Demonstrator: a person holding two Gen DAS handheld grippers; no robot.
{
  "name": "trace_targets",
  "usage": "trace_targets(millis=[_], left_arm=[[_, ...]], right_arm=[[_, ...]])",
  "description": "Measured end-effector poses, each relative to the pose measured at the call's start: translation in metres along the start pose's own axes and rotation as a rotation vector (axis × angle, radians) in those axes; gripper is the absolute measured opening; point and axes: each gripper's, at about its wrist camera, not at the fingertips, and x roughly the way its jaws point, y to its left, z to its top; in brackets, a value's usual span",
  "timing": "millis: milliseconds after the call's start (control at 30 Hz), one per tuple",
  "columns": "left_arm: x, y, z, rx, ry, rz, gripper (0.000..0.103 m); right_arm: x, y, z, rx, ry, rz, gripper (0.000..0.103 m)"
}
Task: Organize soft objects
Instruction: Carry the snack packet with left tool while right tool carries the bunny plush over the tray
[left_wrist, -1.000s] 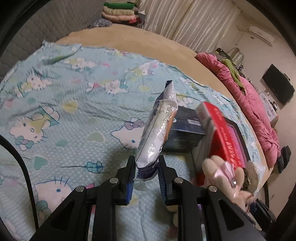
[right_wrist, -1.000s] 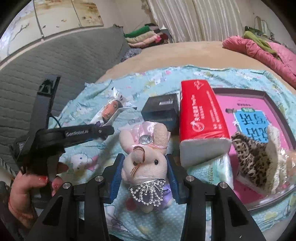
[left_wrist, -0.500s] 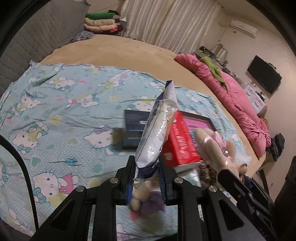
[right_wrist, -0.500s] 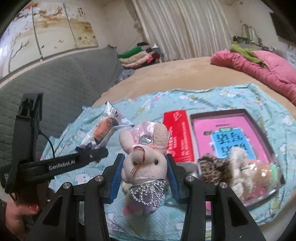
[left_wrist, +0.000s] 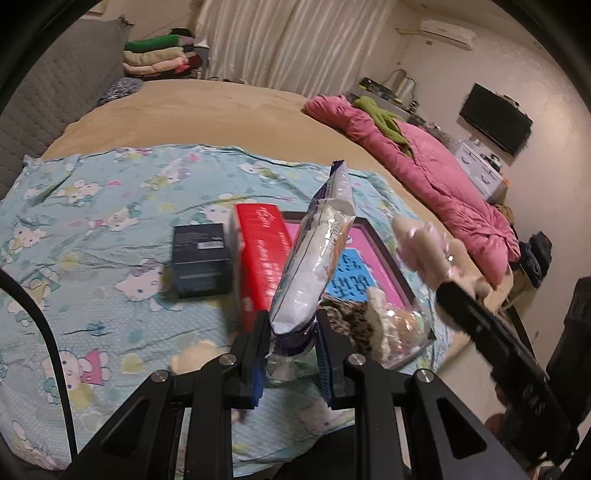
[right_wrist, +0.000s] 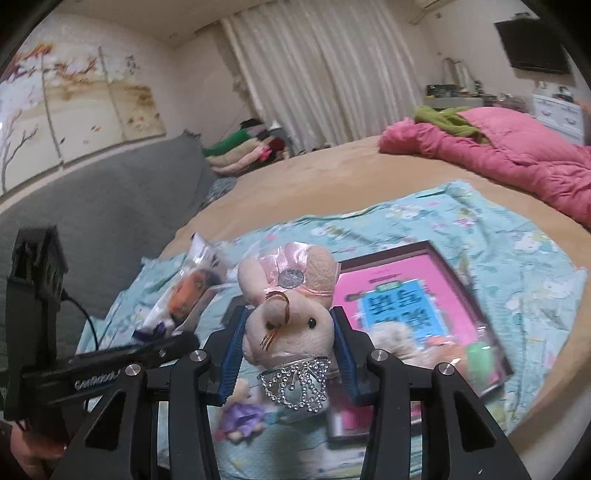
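The left tongs (left_wrist: 290, 354) pinch a sealed snack packet (left_wrist: 316, 254) and the right tongs (right_wrist: 288, 354) clamp a plush bunny (right_wrist: 290, 314), both carried above the Hello Kitty sheet (left_wrist: 110, 236), so next probably comes choosing each a resting place.

My left gripper (left_wrist: 291, 354) is matte black, its angular arms cut with triangular openings and fastened by round silver screws, and its fingers (left_wrist: 258, 363) carry ribbed blue pads. My right gripper (right_wrist: 290, 360) has the same black frame, silver screws and ribbed blue pads. From the right wrist view, white lettering runs along the left one's black body and a thin black cable (right_wrist: 86, 317) loops from its upright block.
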Motion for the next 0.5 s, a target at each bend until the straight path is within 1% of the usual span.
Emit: trace_targets(millis=[133, 267, 433, 500], left_arm=[[0.012, -0.02, -0.004, 0.03, 0.022, -0.022, 0.024], [0.027, -0.033, -0.01, 0.046, 0.049, -0.038, 0.024], [0.053, -0.046, -0.019, 0.053, 0.092, -0.064, 0.024], [0.064, -0.05, -0.022, 0.055, 0.113, -0.064, 0.024]], right_arm=[[-0.011, -0.026, 0.004, 0.042, -0.027, -0.039, 0.046], [-0.017, -0.05, 0.004, 0.087, -0.036, -0.065, 0.046], [-0.017, -0.066, -0.001, 0.121, -0.033, -0.076, 0.046], [-0.015, -0.071, -0.004, 0.13, -0.031, -0.081, 0.046]])
